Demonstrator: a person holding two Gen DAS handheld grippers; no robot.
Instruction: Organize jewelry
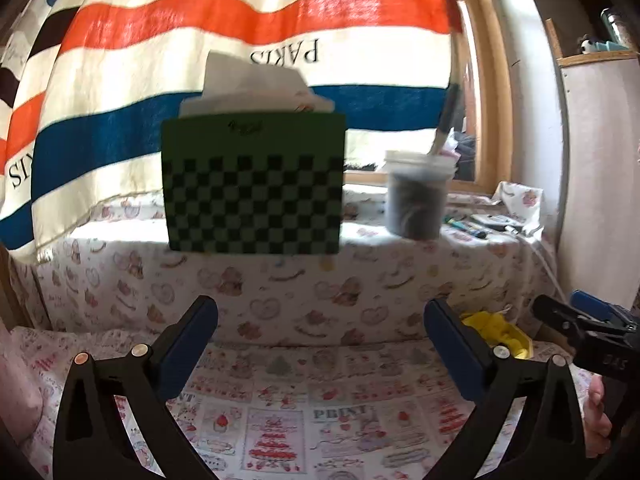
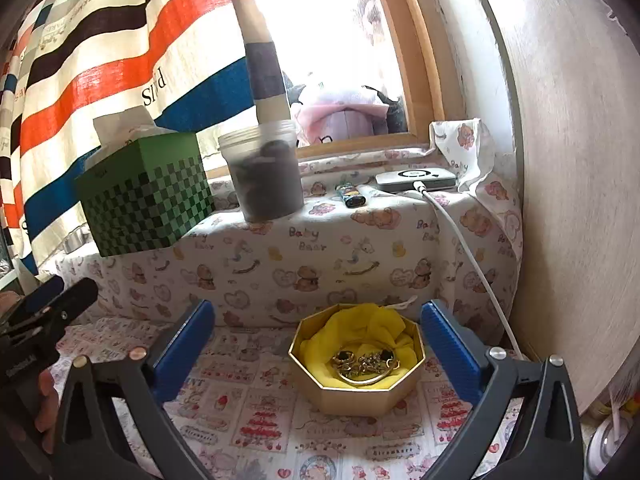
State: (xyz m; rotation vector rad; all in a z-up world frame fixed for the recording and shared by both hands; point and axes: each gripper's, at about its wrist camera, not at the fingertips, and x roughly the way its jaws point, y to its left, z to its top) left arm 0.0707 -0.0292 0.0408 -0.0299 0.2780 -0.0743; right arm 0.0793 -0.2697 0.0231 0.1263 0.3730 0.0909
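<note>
A gold octagonal box (image 2: 356,394) lined with yellow cloth (image 2: 368,326) sits on the patterned tablecloth. Gold jewelry (image 2: 366,364), rings and a bangle tangled together, lies inside it. My right gripper (image 2: 318,348) is open and empty, its blue pads on either side of the box, a little in front of it. My left gripper (image 1: 320,344) is open and empty over the tablecloth. In the left wrist view the box (image 1: 500,334) shows partly behind the right finger, and the right gripper (image 1: 576,324) enters from the right edge. The left gripper (image 2: 48,304) shows at the left edge of the right wrist view.
A raised ledge under the same cloth holds a green checkered tissue box (image 1: 254,184) (image 2: 144,196), a lidded jar of dark contents (image 1: 418,194) (image 2: 266,170), a lighter (image 2: 350,194) and a white device (image 2: 414,178) with a cable (image 2: 468,256). A striped curtain (image 1: 200,60) hangs behind. A wall (image 2: 580,160) stands at right.
</note>
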